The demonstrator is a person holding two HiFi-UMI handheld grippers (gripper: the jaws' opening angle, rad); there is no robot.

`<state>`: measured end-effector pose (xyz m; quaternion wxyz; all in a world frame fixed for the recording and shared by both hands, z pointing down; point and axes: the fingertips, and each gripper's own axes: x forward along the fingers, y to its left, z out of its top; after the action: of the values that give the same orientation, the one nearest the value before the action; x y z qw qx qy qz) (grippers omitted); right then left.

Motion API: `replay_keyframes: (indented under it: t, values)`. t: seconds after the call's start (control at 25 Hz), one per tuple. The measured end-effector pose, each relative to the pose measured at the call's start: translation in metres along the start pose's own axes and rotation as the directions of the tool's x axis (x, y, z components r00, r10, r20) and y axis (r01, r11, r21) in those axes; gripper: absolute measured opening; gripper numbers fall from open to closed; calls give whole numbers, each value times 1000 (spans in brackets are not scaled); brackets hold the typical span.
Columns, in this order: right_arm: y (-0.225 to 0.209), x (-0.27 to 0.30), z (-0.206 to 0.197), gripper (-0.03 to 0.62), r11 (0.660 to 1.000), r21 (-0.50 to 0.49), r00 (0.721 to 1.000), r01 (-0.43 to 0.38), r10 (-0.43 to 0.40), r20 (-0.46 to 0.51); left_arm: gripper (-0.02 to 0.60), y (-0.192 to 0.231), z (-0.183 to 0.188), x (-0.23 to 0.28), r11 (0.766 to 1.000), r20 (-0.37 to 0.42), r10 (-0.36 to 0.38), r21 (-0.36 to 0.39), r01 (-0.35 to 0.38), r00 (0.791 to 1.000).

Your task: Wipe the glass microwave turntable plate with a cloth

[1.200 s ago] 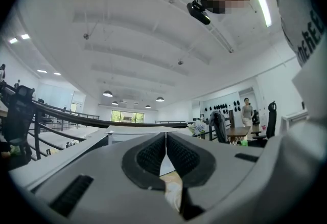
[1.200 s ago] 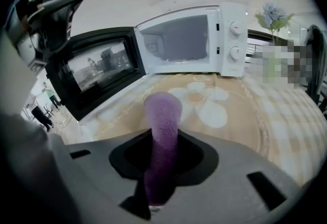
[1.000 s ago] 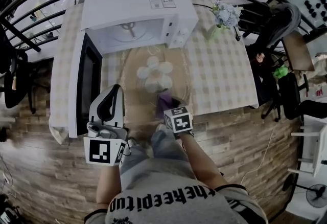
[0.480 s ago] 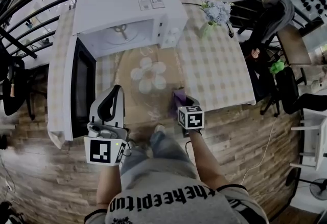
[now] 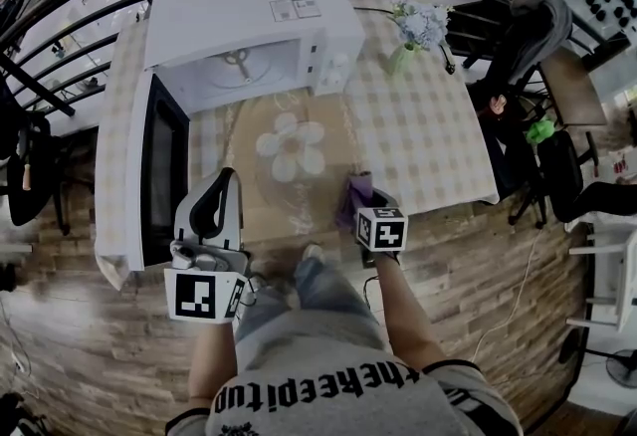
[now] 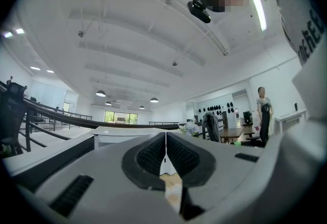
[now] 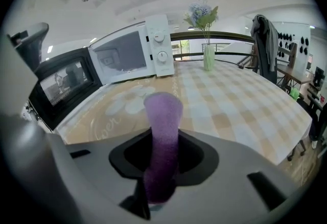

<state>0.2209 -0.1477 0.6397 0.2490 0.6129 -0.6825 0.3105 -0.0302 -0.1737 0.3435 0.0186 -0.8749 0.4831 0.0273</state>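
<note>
The right gripper pinches the purple cloth at the near right rim of the plate, which lies on the tabletop before the open microwave, likely poised to wipe; the left gripper, pressed together, hangs clear

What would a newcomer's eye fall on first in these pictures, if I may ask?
The white microwave at the far side of the table stands with its door swung wide open. In front of it lies the glass plate, and by the plate's near right edge the right gripper is shut on a purple cloth.
</note>
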Motion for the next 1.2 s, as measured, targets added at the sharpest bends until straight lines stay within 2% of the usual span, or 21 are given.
replay_keyframes:
  t: [0.56,0.88,1.2]
  values:
    - [-2,-13,3,110,996,34,997,79,-79,4,11,7,15,-13,1000,32,3,10,-4,999]
    - [10,-58,33,112,995,76,985,69,-80,156,11,9,21,-14,1000,44,-22,5,22,999]
    - [27,-113,65,114,995,63,942,81,-97,322,11,5,28,-19,998,51,-65,4,65,997]
